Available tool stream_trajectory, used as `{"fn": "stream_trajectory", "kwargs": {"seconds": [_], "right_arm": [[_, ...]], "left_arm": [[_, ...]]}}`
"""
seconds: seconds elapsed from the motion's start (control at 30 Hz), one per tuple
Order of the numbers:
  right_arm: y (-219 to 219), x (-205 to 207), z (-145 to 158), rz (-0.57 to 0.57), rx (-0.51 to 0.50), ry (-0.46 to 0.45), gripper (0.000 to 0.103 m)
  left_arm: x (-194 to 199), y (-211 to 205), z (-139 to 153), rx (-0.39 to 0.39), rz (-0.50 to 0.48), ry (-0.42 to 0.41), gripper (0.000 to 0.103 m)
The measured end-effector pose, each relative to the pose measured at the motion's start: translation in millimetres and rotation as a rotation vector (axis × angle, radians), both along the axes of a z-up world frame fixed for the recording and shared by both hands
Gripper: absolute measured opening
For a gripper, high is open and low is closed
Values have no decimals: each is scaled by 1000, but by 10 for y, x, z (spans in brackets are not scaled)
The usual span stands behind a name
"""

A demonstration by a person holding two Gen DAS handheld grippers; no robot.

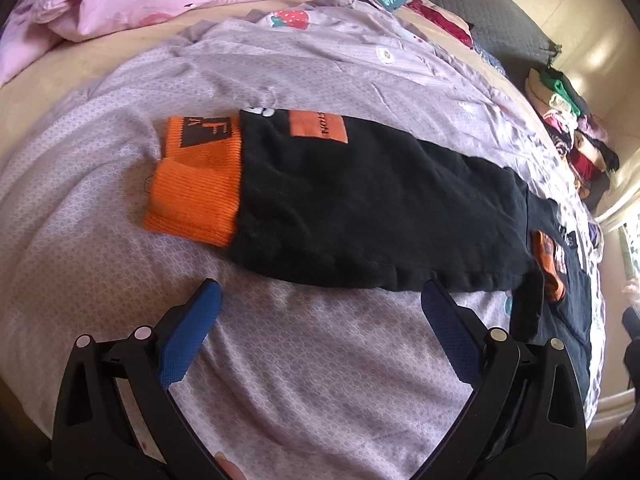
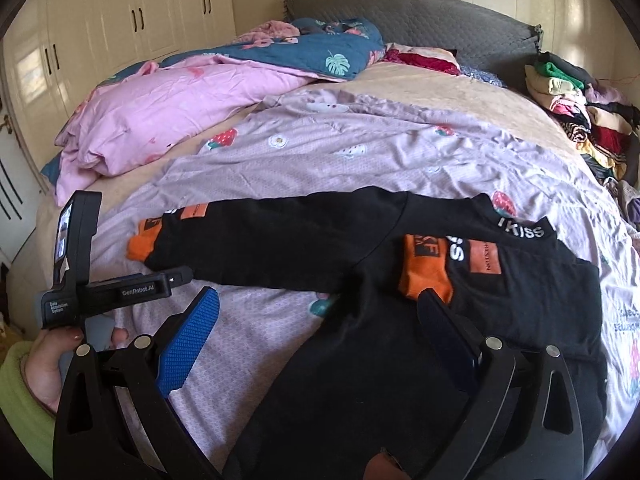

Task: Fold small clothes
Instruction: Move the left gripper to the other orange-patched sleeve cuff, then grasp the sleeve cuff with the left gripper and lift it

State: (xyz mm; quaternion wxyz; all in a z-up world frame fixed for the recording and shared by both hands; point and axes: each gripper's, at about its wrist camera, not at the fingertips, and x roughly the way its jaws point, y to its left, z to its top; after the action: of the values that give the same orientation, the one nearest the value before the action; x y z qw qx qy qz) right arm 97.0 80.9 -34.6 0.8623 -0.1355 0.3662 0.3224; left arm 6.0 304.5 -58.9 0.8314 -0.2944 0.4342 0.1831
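A small black sweatshirt [image 2: 360,352] with orange cuffs lies flat on the lilac bedsheet [image 2: 340,160]. Its right sleeve is folded in over the chest, with the orange cuff [image 2: 426,270] near the collar. Its left sleeve [image 1: 360,200] stretches out sideways and ends in an orange cuff [image 1: 196,196]. My left gripper [image 1: 320,304] is open and empty, just short of that sleeve's near edge. My right gripper [image 2: 320,308] is open and empty above the sweatshirt's body. The left gripper's body [image 2: 120,284] shows at the left in the right wrist view.
A pink duvet [image 2: 168,112] and a blue leaf-print quilt [image 2: 320,48] are bunched at the far left. A stack of folded clothes [image 2: 580,112] stands at the bed's right edge by the grey headboard [image 2: 420,16]. White wardrobes [image 2: 120,20] line the far wall.
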Motion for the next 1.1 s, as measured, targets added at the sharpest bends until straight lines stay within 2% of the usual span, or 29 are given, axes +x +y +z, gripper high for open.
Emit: {"fn": "stream_trajectory", "kwargs": {"seconds": [0.3,0.37,0.43,0.47,0.53,0.6,0.63,0.77,0.93,1.1], "right_arm": [[-13,-58,-117,10,-4,29,99],[-72,-36,-144,-10,1,36,99],[-130,1,-170,-29,11,50,99],[-151,12,-178,-36,14,55,99],[-195,37,-192,-50,19,63,99],[-233,54,-197,-60,20,66,99],[-246,58,-196,-63,21,66,99],[-327,85,-176,-79,39,70,99],[-436,102,-147,-103,57,78,99],[-586,106,-75,-135,90,73,99]], "left_arm": [[13,309,-30,-71,101,-90,93],[55,356,-20,-50,119,-89,83],[80,414,-12,-40,138,-90,63],[88,444,-11,-35,147,-87,58],[98,480,5,-1,163,-75,35],[92,505,37,44,179,-63,20],[94,518,43,44,177,-65,17],[80,522,153,50,156,-96,8],[76,417,462,103,131,-177,6],[139,278,762,120,88,-246,5]]}}
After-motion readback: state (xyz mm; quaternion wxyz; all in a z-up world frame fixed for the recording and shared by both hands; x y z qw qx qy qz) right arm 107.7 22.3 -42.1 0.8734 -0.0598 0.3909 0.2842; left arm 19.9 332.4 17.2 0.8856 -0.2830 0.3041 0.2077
